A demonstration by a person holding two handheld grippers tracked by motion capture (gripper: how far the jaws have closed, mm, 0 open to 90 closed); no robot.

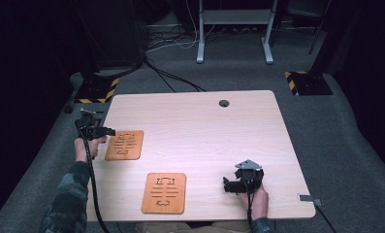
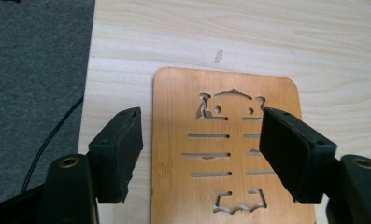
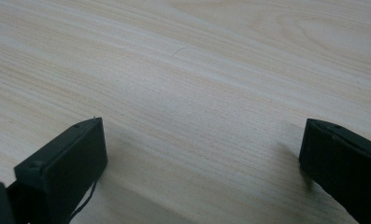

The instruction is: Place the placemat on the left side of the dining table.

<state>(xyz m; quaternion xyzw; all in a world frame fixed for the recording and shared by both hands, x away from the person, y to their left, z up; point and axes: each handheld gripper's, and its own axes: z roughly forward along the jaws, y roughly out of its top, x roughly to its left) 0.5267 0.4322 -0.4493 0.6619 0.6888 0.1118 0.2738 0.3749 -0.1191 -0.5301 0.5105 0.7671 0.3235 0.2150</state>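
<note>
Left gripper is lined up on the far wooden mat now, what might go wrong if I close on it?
The thin orange-brown cut-out wooden mat lies flat on the pale wooden table, so the open left gripper may scrape the tabletop or slide over it. The mat sits close to the table's left edge and could be pushed off. The left gripper's black cable trails near that edge and might snag.

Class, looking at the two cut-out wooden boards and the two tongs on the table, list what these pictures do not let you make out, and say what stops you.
- Left board: left gripper view, its near end is cut off by the bottom edge; the left tongs cover part of its right-hand slots.
- Near board: high view, cut-out pattern too small to read.
- Right tongs: high view, too small to judge their opening.
- Table: right gripper view, no board or table edge, so position unclear.
</note>
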